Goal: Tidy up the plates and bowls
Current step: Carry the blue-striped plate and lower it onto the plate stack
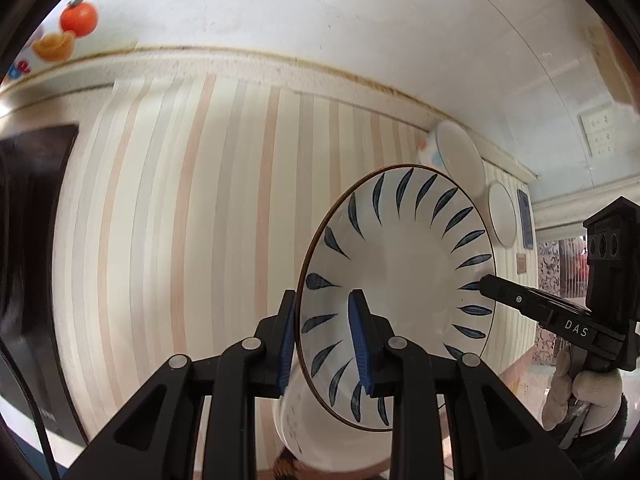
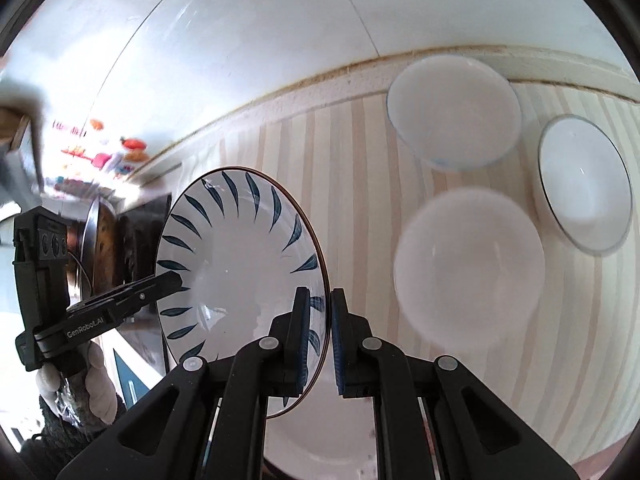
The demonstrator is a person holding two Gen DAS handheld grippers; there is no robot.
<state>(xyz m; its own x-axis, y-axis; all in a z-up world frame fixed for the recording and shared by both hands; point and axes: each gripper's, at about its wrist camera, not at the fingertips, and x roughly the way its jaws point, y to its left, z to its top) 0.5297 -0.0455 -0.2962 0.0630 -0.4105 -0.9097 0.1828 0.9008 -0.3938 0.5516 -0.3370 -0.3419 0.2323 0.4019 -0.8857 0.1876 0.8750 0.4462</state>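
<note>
Left gripper (image 1: 326, 336): pinching the near rim of the blue-leaf bowl (image 1: 400, 280).
Right gripper (image 2: 320, 344): clamped on the same bowl's (image 2: 240, 264) opposite rim.
Bowl: tilted on edge, held above the striped mat (image 2: 352, 184).
White dish (image 2: 324, 436): beneath it.
Farther right: three white bowls (image 2: 470, 268) on the mat.

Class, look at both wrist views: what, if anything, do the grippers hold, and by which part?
Both hold the blue-leaf plate by its rim: the left gripper and the right gripper each pinch an opposite edge.
</note>
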